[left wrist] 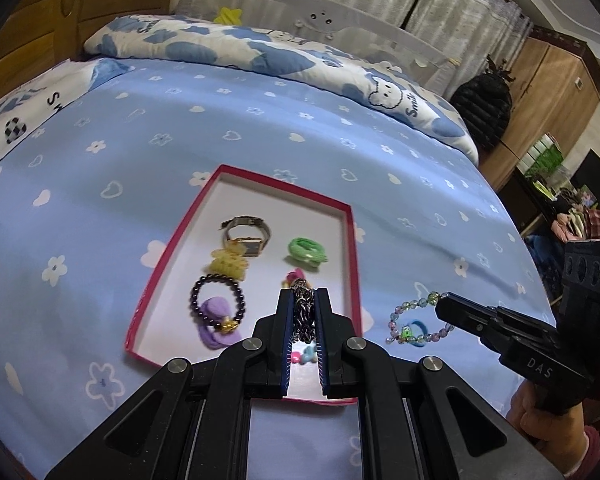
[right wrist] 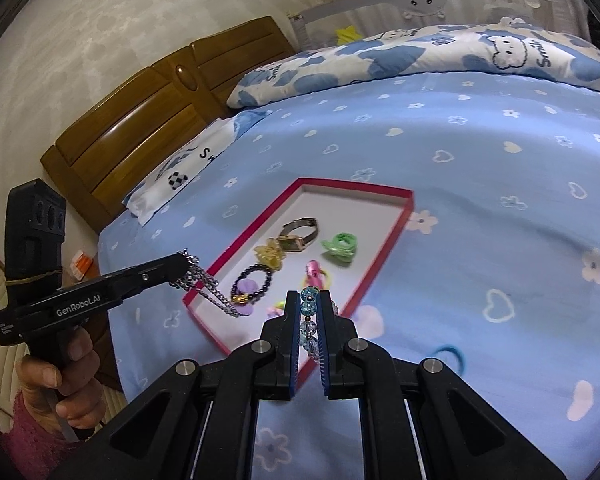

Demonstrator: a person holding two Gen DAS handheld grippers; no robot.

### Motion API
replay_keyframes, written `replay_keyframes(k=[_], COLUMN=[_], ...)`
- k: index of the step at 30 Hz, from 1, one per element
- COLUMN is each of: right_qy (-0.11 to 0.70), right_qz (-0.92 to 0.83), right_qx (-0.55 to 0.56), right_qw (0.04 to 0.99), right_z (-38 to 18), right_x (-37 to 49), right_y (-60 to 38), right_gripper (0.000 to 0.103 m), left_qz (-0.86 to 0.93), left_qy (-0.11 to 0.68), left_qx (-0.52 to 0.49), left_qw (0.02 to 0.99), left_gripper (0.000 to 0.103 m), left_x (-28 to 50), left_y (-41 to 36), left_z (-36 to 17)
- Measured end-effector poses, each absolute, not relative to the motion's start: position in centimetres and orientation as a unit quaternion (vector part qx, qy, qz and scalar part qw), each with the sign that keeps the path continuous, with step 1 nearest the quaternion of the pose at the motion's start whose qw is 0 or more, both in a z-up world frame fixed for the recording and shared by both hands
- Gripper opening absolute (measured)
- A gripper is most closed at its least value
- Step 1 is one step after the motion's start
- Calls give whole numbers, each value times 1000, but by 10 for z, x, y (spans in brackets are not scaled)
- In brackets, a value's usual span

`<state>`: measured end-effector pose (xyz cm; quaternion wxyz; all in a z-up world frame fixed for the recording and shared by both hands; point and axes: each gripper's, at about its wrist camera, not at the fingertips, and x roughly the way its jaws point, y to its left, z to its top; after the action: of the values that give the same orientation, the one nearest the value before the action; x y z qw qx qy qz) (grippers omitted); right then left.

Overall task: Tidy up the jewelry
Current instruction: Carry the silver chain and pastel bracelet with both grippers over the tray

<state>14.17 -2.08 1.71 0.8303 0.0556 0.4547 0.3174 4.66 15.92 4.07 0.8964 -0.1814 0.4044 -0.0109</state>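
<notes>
Only the right wrist view shows the silver chain (right wrist: pixel 204 284) dangling.

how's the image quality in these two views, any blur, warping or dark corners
Left wrist view: strong fisheye bend with black corners; the green hair tie and purple clip in the red-rimmed box look smeared, while the left gripper on the silver chain is sharp. Right wrist view: same warping and dark corners; glare streaks the wooden headboard; the right gripper holds the beaded bracelet.

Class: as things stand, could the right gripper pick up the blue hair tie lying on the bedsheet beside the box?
Probably not yet: the right gripper is shut on the beaded bracelet. The blue hair tie lies uncovered, so the path looks free.
</notes>
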Motion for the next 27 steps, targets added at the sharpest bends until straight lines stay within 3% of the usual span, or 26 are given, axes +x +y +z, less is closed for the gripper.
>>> replay_keyframes(k=[17, 27], right_qy=[485, 520], right_qz=[363, 330], right_qx=[39, 23], right_qw=[795, 787], right_z=[-15, -53], right_x=[146, 154], right_y=[56, 46], right_gripper=[7, 7], left_qz=[10, 46], left_qy=[430, 461], left_qx=[-222, -233], left_qw=[875, 855], left_gripper=[8, 8], left_x=[58, 68], left_y=[198, 214], left_z=[2, -34])
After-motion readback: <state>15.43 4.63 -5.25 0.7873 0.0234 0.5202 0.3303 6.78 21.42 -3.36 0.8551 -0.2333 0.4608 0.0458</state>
